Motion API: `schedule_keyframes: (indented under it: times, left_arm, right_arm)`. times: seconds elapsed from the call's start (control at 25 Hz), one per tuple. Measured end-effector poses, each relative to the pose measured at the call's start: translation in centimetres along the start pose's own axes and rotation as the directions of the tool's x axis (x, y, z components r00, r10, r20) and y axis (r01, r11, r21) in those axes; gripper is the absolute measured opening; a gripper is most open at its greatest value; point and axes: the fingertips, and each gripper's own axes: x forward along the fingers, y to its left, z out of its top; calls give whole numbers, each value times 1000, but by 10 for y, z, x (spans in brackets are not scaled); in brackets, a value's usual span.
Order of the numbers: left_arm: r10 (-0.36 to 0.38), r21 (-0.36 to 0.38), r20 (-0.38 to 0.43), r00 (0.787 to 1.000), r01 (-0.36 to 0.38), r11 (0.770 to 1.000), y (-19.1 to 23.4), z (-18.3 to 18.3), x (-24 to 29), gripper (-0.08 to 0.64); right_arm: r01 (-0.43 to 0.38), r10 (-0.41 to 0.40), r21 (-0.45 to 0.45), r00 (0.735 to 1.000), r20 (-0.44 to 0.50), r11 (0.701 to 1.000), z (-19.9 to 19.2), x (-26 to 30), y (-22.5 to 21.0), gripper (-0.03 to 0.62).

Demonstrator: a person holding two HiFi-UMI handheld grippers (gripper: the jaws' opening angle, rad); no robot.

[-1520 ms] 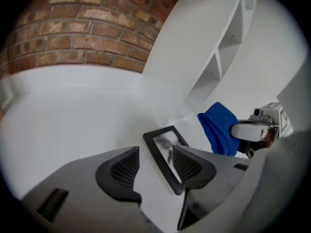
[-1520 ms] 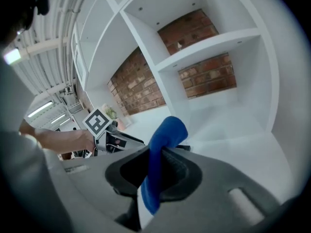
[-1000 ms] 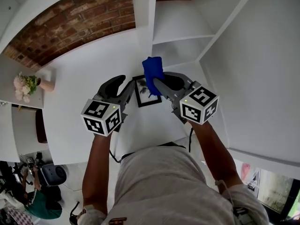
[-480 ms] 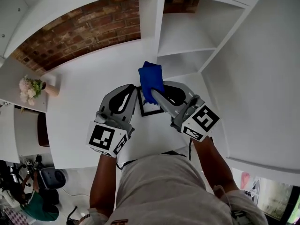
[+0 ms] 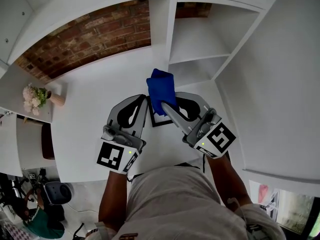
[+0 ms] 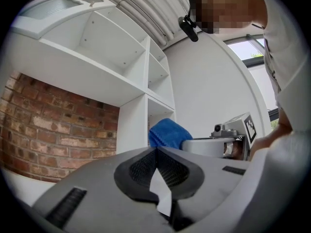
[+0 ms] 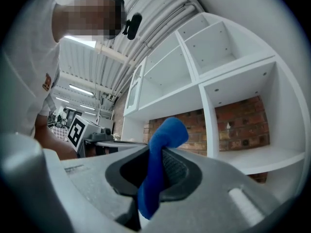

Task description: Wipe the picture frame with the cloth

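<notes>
Our left tool [image 6: 156, 152], wide open a second ago, has closed until its pads meet at the tips. We see nothing clearly pinched there, though in the head view its tip sits right at the left edge of the picture frame [image 5: 160, 118]. The frame shows against the white tabletop [image 5: 90, 99], between the two tools and just under the right one's tip. Our right tool [image 7: 158, 154] clamps the blue cloth [image 7: 165, 130], which bulges beyond its tips. Both tools have risen, so we judge that wiping hasn't started: the cloth must come down onto the frame.
</notes>
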Motion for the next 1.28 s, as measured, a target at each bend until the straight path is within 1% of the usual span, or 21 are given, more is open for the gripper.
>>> schedule_keyframes:
  times: [0.24,1.28]
  left_arm:
    - [-13,-6,6,1000,13,1000,-5,1,2,0]
    - [-21,-21,7,1000,21,1000,-11,-1,-5,0]
  right_arm:
    - [23,-23,11,1000,12,1000,0,-6,-2,48]
    - [30,-30,25,999,18,999,-1,-14,4,47]
